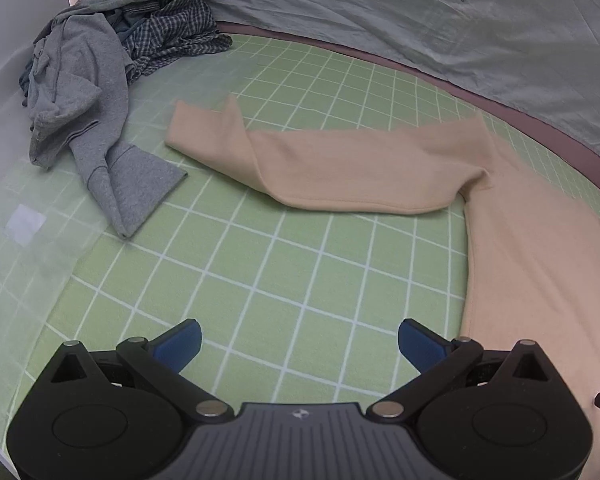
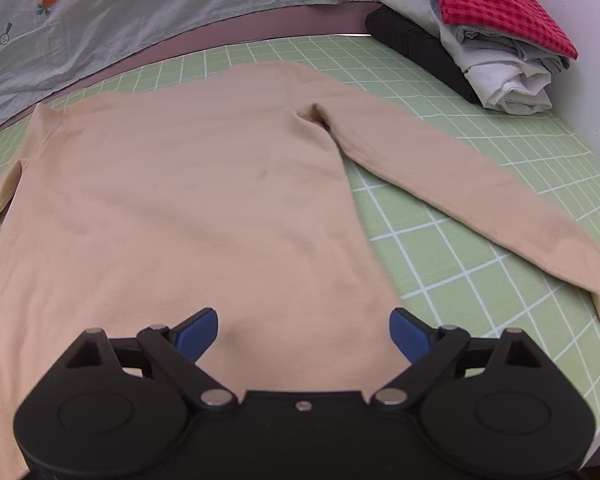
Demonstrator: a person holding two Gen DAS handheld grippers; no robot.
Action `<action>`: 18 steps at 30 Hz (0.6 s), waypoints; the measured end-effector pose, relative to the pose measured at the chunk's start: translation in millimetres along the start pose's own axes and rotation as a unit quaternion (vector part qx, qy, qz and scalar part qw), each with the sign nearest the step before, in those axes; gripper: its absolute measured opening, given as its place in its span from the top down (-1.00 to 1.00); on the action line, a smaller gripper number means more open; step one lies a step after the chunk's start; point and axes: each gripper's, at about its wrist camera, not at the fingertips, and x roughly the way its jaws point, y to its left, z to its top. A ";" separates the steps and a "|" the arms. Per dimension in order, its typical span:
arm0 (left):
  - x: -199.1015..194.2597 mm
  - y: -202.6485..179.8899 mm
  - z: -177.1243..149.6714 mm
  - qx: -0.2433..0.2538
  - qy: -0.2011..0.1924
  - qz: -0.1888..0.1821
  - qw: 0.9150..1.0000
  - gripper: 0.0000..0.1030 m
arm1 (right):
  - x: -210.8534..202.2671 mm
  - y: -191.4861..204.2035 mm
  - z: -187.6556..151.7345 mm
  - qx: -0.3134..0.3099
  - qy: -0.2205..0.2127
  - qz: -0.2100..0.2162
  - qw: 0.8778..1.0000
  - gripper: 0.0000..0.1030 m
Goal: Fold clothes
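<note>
A peach long-sleeved top (image 2: pixel 188 208) lies spread flat on the green grid mat (image 2: pixel 452 264). Its right sleeve (image 2: pixel 472 200) stretches out toward the right edge. In the left wrist view the other sleeve (image 1: pixel 340 168) reaches left across the mat, cuff folded over, and the body (image 1: pixel 540 264) fills the right side. My left gripper (image 1: pixel 299 344) hangs open over bare mat, left of the top's side edge. My right gripper (image 2: pixel 303 334) stands open above the top's lower body, nothing between its blue pads.
A heap of unfolded grey and checked clothes (image 1: pixel 104 80) sits at the mat's far left. A stack of folded garments (image 2: pixel 472 36), red check on top, sits at the far right. A grey carrot-print sheet (image 2: pixel 140 12) lies behind the mat.
</note>
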 end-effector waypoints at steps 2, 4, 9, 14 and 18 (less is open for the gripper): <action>7.2 11.3 17.8 0.006 -0.008 0.003 1.000 -1.00 | 4.7 9.4 -0.6 0.017 0.000 -0.013 1.000 -0.81; 14.6 21.8 36.7 0.001 -0.014 0.005 1.000 -0.99 | 8.9 14.5 -0.6 0.041 -0.002 -0.028 0.999 -0.84; 39.2 38.4 81.7 0.008 -0.029 0.015 0.999 -0.92 | 14.7 20.1 3.0 0.086 -0.002 -0.060 0.995 -0.94; 80.3 43.4 116.0 0.037 -0.014 0.024 0.999 -0.48 | 16.8 21.4 4.8 0.096 0.004 -0.070 0.993 -1.00; 97.5 49.1 124.2 0.019 -0.011 0.042 0.999 -0.41 | 16.7 22.3 5.3 0.098 0.009 -0.073 0.992 -1.00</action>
